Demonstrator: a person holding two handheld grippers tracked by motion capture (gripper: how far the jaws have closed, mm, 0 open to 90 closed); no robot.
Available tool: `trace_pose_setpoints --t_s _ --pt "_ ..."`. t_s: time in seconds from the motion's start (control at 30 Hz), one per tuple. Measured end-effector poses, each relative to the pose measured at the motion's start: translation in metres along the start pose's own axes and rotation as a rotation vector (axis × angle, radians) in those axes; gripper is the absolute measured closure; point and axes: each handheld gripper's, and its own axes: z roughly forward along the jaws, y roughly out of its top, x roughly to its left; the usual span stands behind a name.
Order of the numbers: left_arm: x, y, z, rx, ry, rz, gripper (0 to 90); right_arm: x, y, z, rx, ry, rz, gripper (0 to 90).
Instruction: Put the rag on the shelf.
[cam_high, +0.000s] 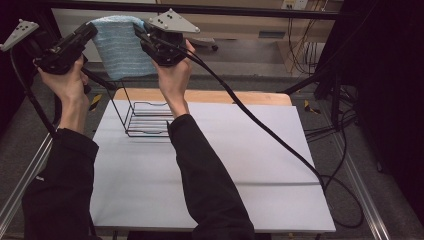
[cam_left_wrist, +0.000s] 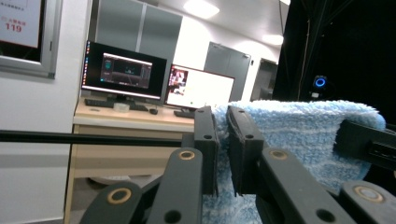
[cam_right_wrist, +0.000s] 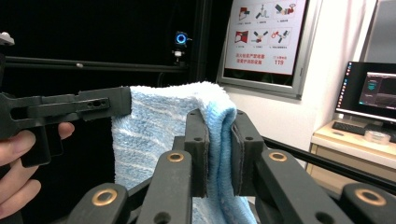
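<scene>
White sheeting is covering the surface (cam_high: 225, 165), with a strip of bare wood showing along its far edge. One black wire rack (cam_high: 145, 120) is standing on the surface at its far left, partly hidden behind the right forearm. Two grippers are being held up above it, well clear of the surface. One light blue towel (cam_high: 120, 47) is hanging between them, folded over and draping down toward the rack without touching it as far as can be seen. The left gripper (cam_high: 90, 31) is clamping the towel's left upper corner, jaws closed on the cloth, and the right gripper (cam_high: 142, 32) is pinching the right upper corner, jaws likewise closed on a doubled fold. Black cables are trailing from both grippers, the right one crossing the surface to the floor. Behind, in the left gripper view, two monitors (cam_left_wrist: 159, 81) are glowing on a wooden desk (cam_left_wrist: 130, 121), and one poster (cam_right_wrist: 264, 32) is hanging on the wall.
</scene>
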Motion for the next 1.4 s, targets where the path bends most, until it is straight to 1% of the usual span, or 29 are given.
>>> trace_pose_setpoints --t_s 0.07,0.17,0.23,0.3,0.4,0.5,0.57,0.67,0.77,0.87,0.93,0.97,1.03,1.13,1.17,1.23,1.3,1.4 --pt "0.001 -0.002 0.005 0.014 0.004 -0.004 82.1 -0.002 -0.003 0.001 0.003 -0.004 0.009 79.9" --pt "0.001 -0.005 0.011 0.035 0.011 0.012 82.1 -0.008 -0.01 0.003 0.017 -0.013 0.035 80.0" --pt "0.001 -0.008 0.015 0.05 0.015 0.024 82.2 -0.011 -0.014 0.004 0.028 -0.018 0.03 79.9" --pt "0.003 -0.012 0.018 0.059 0.01 0.022 82.1 -0.012 -0.017 0.003 0.032 -0.022 0.017 80.0" --pt "0.003 -0.016 0.022 0.066 0.0 0.019 82.2 -0.017 -0.022 0.001 0.035 -0.025 0.039 79.9" --pt "0.002 -0.019 0.027 0.08 0.007 0.032 82.2 -0.021 -0.029 0.0 0.04 -0.028 0.053 80.0" --pt "0.001 -0.022 0.031 0.095 0.014 0.04 82.2 -0.023 -0.033 0.0 0.049 -0.032 0.048 79.9" --pt "0.002 -0.023 0.036 0.107 0.016 0.037 82.2 -0.025 -0.037 0.0 0.053 -0.033 0.055 79.9" --pt "0.004 -0.021 0.041 0.113 0.014 0.034 82.1 -0.028 -0.038 0.001 0.051 -0.036 0.062 79.9" --pt "0.002 -0.014 0.043 0.099 0.005 0.045 82.1 -0.032 -0.035 0.002 0.03 -0.035 0.071 80.0" --pt "0.001 -0.012 0.044 0.103 0.01 0.062 82.1 -0.034 -0.033 0.004 0.022 -0.035 0.081 80.0" --pt "0.002 -0.012 0.044 0.102 0.012 0.066 82.1 -0.036 -0.033 0.005 0.021 -0.035 0.078 80.0" --pt "0.003 -0.012 0.044 0.102 0.014 0.063 82.1 -0.036 -0.033 0.006 0.02 -0.033 0.08 79.9" --pt "0.007 -0.017 0.042 0.108 0.021 0.057 82.1 -0.034 -0.037 0.009 0.026 -0.025 0.08 79.9" --pt "0.009 -0.019 0.042 0.118 0.025 0.059 82.1 -0.033 -0.039 0.01 0.034 -0.025 0.075 80.0" --pt "0.012 -0.024 0.041 0.132 0.033 0.061 82.1 -0.033 -0.043 0.013 0.053 -0.027 0.049 80.0" --pt "0.014 -0.028 0.04 0.132 0.033 0.057 82.1 -0.033 -0.047 0.016 0.063 -0.026 0.052 79.9" --pt "0.018 -0.035 0.039 0.151 0.031 0.051 82.1 -0.033 -0.053 0.018 0.08 -0.026 0.052 79.9"
